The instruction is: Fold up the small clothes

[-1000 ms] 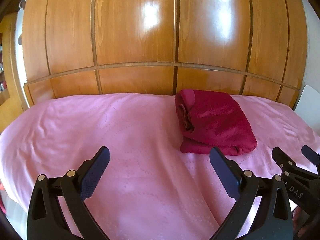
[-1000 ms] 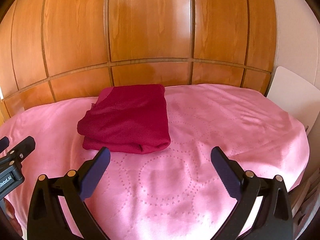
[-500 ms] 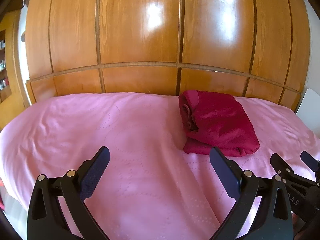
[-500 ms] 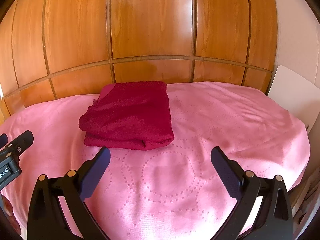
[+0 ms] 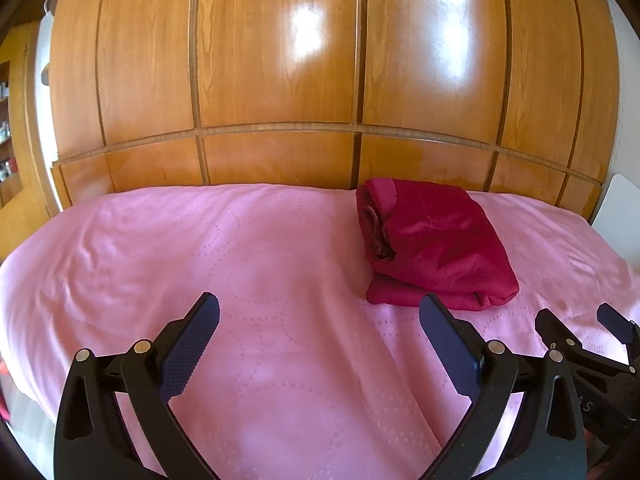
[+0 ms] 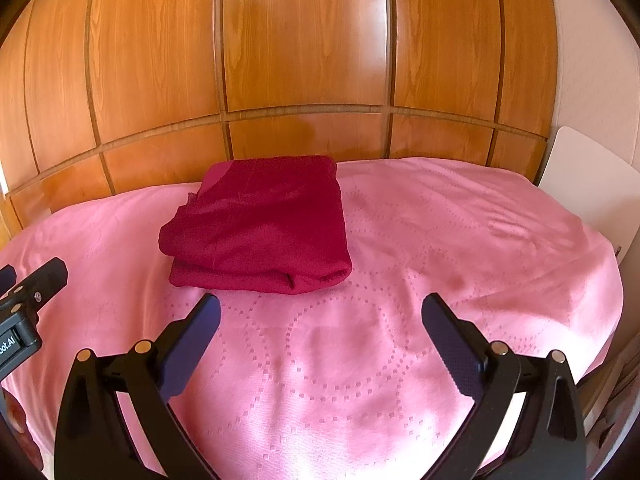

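A dark red garment (image 5: 436,244) (image 6: 260,228) lies folded into a thick rectangle on the pink bedspread (image 5: 240,280) (image 6: 440,260), near the wooden headboard. My left gripper (image 5: 320,320) hangs open over the bare bedspread, short of the garment and to its left. My right gripper (image 6: 320,316) is open too, just in front of the garment's near edge, holding nothing. The right gripper's fingertips (image 5: 552,324) show at the right edge of the left wrist view, and the left gripper's fingers (image 6: 48,276) at the left edge of the right wrist view.
A glossy wooden panelled headboard (image 5: 320,80) (image 6: 304,60) rises behind the bed. A white board (image 6: 580,184) (image 5: 618,208) leans at the bed's right side. Shelves (image 5: 6,136) stand at the far left. The bedspread drops off at its left and right edges.
Both grippers have tilted or drawn back slightly, so the folded garment sits a little higher and further away in both views. The garment itself has not moved.
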Demonstrator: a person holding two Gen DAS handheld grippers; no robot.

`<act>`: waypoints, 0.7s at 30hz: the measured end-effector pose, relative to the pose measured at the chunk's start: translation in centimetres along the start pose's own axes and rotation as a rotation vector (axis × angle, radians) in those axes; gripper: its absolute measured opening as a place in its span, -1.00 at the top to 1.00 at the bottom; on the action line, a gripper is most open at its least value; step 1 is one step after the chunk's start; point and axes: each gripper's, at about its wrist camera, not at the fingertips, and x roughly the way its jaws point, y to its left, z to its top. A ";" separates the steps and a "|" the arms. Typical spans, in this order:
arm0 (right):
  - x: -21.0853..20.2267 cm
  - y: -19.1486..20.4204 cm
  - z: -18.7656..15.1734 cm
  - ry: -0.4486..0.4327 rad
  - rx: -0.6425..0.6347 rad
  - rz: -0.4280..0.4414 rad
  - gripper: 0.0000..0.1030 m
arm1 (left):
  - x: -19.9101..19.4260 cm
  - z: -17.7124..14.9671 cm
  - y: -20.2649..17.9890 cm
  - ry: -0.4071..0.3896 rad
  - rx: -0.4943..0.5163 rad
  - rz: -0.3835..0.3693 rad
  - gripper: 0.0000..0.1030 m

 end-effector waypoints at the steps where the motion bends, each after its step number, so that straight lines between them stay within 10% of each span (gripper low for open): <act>1: 0.0 0.0 0.0 0.000 0.000 -0.001 -0.95 | 0.0 -0.1 -0.1 0.001 -0.001 0.002 -0.92; 21: -0.4 0.2 -0.1 -0.014 0.002 0.002 -0.95 | -0.4 -0.1 0.3 -0.015 0.004 -0.003 -0.92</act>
